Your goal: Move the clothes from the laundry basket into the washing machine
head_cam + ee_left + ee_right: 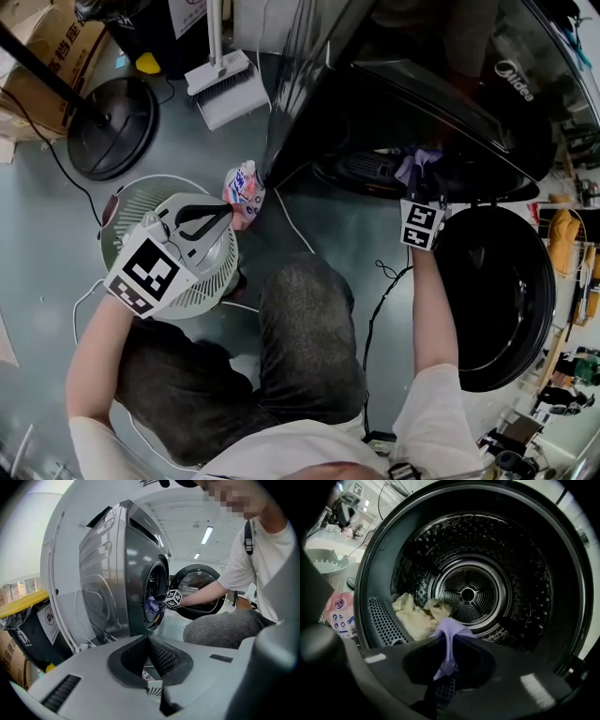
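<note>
Jaws on our right gripper [449,645] pinch a lilac garment [451,627] at the drum [520,573] mouth, cream clothes [411,616] inside at seven o'clock; our left gripper [149,641] has its jaws together, empty. If we release early, the garment could drape over the rim

Grey floor [56,244] (cables [295,225] trailing) bears a cardboard box [37,47]; strip lights [206,535] glow overhead

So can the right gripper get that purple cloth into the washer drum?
Probably yes. The door is swung wide open, and the right gripper, shut on the purple cloth, faces the drum with nothing between.
</note>
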`<move>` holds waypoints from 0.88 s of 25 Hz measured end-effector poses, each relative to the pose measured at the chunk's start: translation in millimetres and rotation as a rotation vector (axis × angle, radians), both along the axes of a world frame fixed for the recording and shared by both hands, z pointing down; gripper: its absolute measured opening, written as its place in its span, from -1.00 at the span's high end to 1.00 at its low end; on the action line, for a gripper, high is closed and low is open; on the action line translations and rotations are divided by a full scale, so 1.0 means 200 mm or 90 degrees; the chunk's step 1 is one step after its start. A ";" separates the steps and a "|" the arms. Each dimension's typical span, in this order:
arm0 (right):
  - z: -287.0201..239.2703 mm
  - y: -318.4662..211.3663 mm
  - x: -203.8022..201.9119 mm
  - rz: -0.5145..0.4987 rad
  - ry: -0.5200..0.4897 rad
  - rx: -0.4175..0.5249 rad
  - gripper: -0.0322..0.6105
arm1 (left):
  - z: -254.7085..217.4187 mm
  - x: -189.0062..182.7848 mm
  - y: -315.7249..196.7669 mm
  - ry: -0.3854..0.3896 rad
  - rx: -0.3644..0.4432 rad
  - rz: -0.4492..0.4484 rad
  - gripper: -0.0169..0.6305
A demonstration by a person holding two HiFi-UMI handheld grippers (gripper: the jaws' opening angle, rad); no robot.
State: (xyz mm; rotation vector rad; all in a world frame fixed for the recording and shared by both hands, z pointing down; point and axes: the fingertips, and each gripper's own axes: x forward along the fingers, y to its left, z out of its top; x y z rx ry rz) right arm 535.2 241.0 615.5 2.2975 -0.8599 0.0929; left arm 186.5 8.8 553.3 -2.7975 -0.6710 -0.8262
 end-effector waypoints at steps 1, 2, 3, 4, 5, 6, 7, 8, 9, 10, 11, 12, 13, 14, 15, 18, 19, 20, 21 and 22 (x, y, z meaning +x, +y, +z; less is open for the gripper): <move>-0.03 -0.02 0.02 -0.001 0.009 0.012 0.72 | 0.00 0.00 0.00 0.001 0.000 -0.002 0.93; -0.06 -0.05 0.03 -0.002 0.020 0.023 0.72 | 0.00 0.01 0.01 0.000 0.001 -0.002 0.93; -0.08 -0.07 0.05 -0.002 0.031 0.034 0.72 | 0.01 0.01 0.01 -0.002 0.004 -0.001 0.93; -0.11 -0.09 0.07 -0.002 0.041 0.042 0.72 | 0.02 0.00 0.01 -0.006 0.007 0.000 0.93; -0.13 -0.12 0.09 -0.003 0.048 0.048 0.72 | 0.02 0.00 0.01 -0.009 0.010 0.001 0.93; -0.14 -0.14 0.10 -0.005 0.053 0.053 0.72 | 0.03 0.00 0.01 -0.012 0.012 0.000 0.93; -0.15 -0.16 0.12 -0.008 0.055 0.055 0.72 | 0.03 -0.01 0.01 -0.014 0.012 -0.001 0.93; -0.15 -0.18 0.13 -0.010 0.056 0.055 0.72 | 0.04 -0.01 0.01 -0.015 0.012 -0.002 0.93; -0.16 -0.20 0.14 -0.012 0.058 0.056 0.72 | 0.04 -0.01 0.01 -0.016 0.012 -0.004 0.93; -0.17 -0.21 0.16 -0.011 0.062 0.057 0.72 | 0.04 -0.01 0.01 -0.017 0.013 -0.004 0.93; -0.18 -0.22 0.17 -0.009 0.069 0.061 0.72 | 0.04 -0.02 0.00 -0.018 0.015 -0.005 0.93; -0.20 -0.22 0.19 -0.003 0.081 0.067 0.72 | 0.04 -0.02 0.00 -0.020 0.016 -0.006 0.93; -0.22 -0.23 0.20 0.005 0.095 0.072 0.71 | 0.05 -0.02 0.00 -0.021 0.017 -0.008 0.93; -0.23 -0.23 0.21 0.012 0.104 0.076 0.70 | 0.05 -0.03 -0.01 -0.023 0.018 -0.009 0.93; -0.22 -0.23 0.22 0.015 0.095 0.078 0.69 | 0.05 -0.03 -0.01 -0.024 0.019 -0.011 0.93; -0.01 -0.27 0.24 -0.017 -0.049 0.050 -0.29 | 0.05 -0.03 -0.02 -0.023 0.019 -0.013 0.93; 0.06 -0.27 0.23 -0.029 -0.090 0.036 -0.41 | 0.04 -0.02 -0.02 -0.021 0.019 -0.014 0.93; 0.10 -0.27 0.21 -0.038 -0.113 0.025 -0.41 | 0.03 -0.02 -0.02 -0.019 0.018 -0.016 0.93; 0.13 -0.26 0.19 -0.044 -0.122 0.020 -0.42 | 0.03 -0.02 -0.02 -0.017 0.016 -0.017 0.93; 0.14 -0.24 0.17 -0.047 -0.125 0.020 -0.45 | 0.03 -0.01 -0.02 -0.016 0.014 -0.018 0.93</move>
